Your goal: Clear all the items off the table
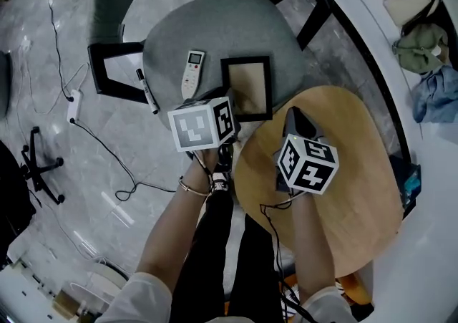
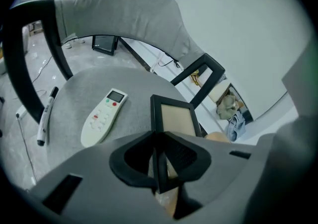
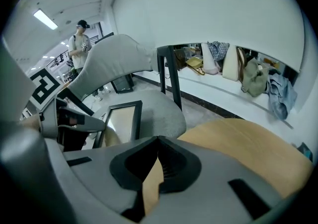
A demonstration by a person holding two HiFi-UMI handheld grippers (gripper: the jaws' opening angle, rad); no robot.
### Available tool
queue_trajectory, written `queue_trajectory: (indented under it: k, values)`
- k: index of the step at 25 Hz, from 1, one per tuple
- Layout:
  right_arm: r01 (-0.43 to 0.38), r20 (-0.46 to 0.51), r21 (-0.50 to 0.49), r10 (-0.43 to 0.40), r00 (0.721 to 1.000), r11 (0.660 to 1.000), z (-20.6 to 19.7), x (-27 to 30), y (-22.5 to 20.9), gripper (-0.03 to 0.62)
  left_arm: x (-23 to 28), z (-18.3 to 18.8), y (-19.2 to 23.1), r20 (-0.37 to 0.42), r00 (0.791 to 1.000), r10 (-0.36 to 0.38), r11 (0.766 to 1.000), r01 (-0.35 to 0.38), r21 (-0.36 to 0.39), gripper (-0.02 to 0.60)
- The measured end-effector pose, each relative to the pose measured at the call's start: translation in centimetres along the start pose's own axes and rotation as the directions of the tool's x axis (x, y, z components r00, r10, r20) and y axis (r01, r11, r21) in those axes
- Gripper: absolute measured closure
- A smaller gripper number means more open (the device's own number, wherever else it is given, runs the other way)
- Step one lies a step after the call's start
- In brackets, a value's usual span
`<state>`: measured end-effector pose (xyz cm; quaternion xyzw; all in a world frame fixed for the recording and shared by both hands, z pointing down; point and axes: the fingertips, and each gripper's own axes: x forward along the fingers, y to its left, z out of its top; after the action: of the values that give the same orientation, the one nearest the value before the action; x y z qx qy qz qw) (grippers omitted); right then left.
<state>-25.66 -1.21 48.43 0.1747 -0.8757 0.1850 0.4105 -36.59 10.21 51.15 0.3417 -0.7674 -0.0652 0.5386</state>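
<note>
A black picture frame (image 1: pixel 247 89) with a tan middle lies on the grey chair seat (image 1: pixel 215 28), its near end reaching toward the round wooden table (image 1: pixel 351 171). My left gripper (image 1: pixel 227 99) is shut on the frame's near edge; in the left gripper view the black rim (image 2: pixel 175 118) runs in between the jaws. A white remote (image 1: pixel 192 73) and a black marker (image 1: pixel 147 91) rest on the seat to the frame's left. My right gripper (image 1: pixel 295 115) hovers over the bare tabletop, shut, with nothing held. The right gripper view shows the frame (image 3: pixel 119 118) beside the left gripper.
The chair has black arm rails (image 1: pixel 107 71) and a grey backrest (image 2: pixel 124 14). Bags and clothes (image 1: pixel 422 42) sit on a ledge along the white wall to the right. Cables (image 1: pixel 93 135) trail over the marble floor. A person (image 3: pixel 79 44) stands far off.
</note>
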Motion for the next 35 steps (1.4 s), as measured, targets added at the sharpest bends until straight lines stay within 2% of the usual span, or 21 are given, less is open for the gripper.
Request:
queue_trajectory:
  k: [3,5,10,14,21,23,29,35]
  values:
    - [0.015,0.002,0.022,-0.015,1.000,1.000,0.3,0.7,-0.4,0.569,0.8,2.1,0.3,-0.005,0.999,0.035,0.999,-0.035,0.037,0.505]
    - [0.022,-0.001,0.035,-0.022,1.000,0.999,0.2,0.9,-0.7,0.569,1.8,2.7,0.3,0.002,1.000,0.028,0.999,-0.029,0.043,0.505]
    - [0.036,-0.014,0.068,-0.035,0.999,0.997,-0.6,1.3,-1.6,0.569,3.1,3.6,0.4,-0.014,0.999,0.045,0.999,-0.045,0.008,0.503]
    - [0.047,-0.022,0.086,-0.045,0.999,0.995,-1.3,1.1,-2.1,0.569,3.5,3.9,0.8,-0.022,0.996,0.082,0.996,-0.082,0.017,0.503]
    - [0.053,-0.023,0.096,-0.051,0.998,0.994,-1.7,0.6,-2.7,0.569,3.6,4.4,1.4,0.012,0.995,0.103,0.995,-0.103,0.007,0.494]
    - [0.054,-0.022,0.097,-0.052,0.998,0.994,-1.6,0.6,-2.8,0.569,3.4,4.9,1.3,0.029,0.994,0.106,0.994,-0.106,0.014,0.470]
    - [0.051,-0.018,0.100,-0.049,0.999,0.994,-1.7,-0.3,-2.6,0.569,0.6,5.2,0.4,0.080,0.990,0.114,0.992,-0.118,0.049,0.462]
    - [0.014,-0.008,0.100,-0.013,1.000,0.995,-1.3,-3.3,-1.3,0.569,-5.5,3.0,-1.3,0.131,0.984,0.119,0.988,-0.130,0.079,0.463]
